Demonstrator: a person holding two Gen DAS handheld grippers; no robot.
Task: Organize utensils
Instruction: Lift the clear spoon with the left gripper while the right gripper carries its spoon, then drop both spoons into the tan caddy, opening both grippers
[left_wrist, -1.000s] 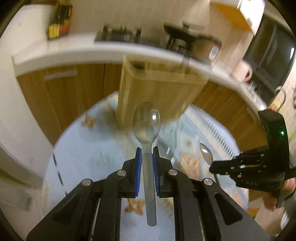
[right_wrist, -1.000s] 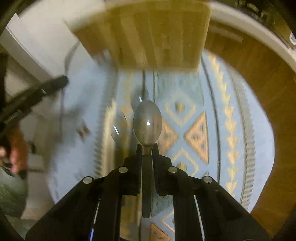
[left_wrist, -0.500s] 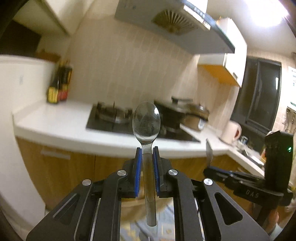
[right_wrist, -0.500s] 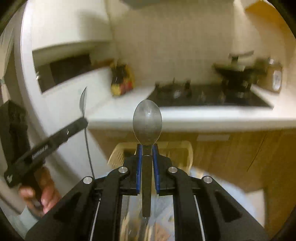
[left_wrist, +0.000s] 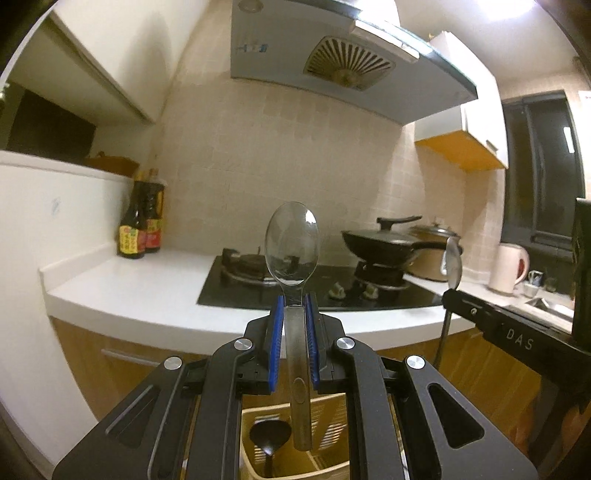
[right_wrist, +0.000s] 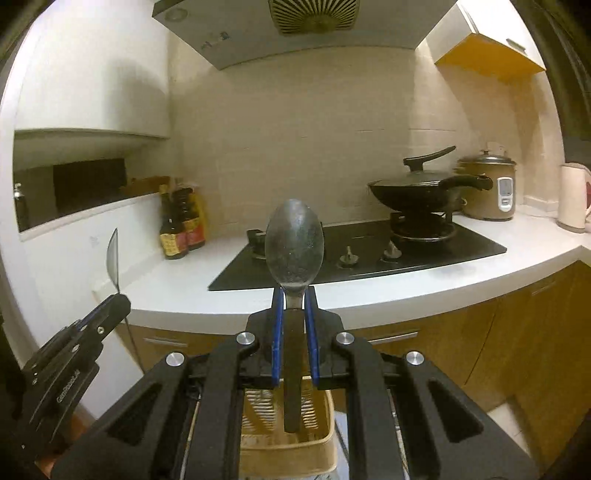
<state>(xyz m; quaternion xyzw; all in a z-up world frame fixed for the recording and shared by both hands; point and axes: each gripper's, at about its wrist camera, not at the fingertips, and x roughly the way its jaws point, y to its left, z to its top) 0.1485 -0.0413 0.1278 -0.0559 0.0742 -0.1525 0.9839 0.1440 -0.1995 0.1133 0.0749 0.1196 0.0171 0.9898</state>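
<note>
My left gripper (left_wrist: 294, 301) is shut on the neck of a clear plastic spoon (left_wrist: 291, 249), bowl up, handle hanging below the blue pads. My right gripper (right_wrist: 294, 291) is shut on a metal spoon (right_wrist: 294, 243), bowl up and its back toward the camera. Each gripper shows in the other's view: the right one (left_wrist: 452, 291) at the right edge with its spoon (left_wrist: 453, 264) seen edge-on, the left one (right_wrist: 120, 297) at lower left with its spoon (right_wrist: 112, 258) edge-on. Below both sits a beige slatted utensil basket (right_wrist: 325, 413), and it holds a dark spoon (left_wrist: 269, 435).
Ahead is a white counter (right_wrist: 177, 291) with a black gas hob (right_wrist: 369, 251), a lidded wok (right_wrist: 421, 192), a rice cooker (right_wrist: 487, 190), sauce bottles (left_wrist: 142, 229) and a white kettle (left_wrist: 508, 266). Wooden cabinet doors (right_wrist: 443, 350) run under it. An extractor hood (left_wrist: 332, 66) hangs above.
Both grippers have swung up from pointing at the patterned mat and basket to nearly level, facing the counter and hob. Each spoon stays held. The basket now lies low between the fingers.
</note>
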